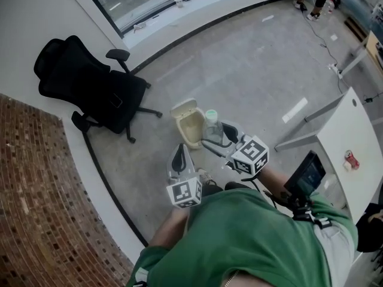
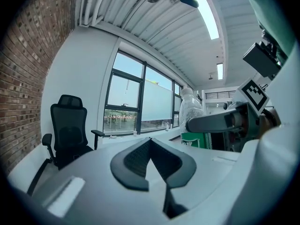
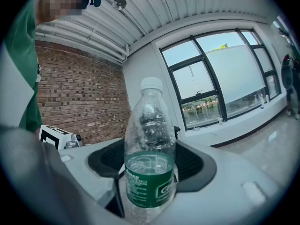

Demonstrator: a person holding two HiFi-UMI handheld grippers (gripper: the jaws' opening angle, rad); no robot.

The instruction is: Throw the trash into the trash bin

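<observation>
Head view: right tool [image 1: 220,135] grips bottle [image 1: 212,123] by open trash bin [image 1: 190,131]; left tool [image 1: 179,158] clenched empty. Centre over opening, then release.

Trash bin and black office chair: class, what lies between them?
Head view: only bare grey floor between the trash bin and office chair.
</observation>
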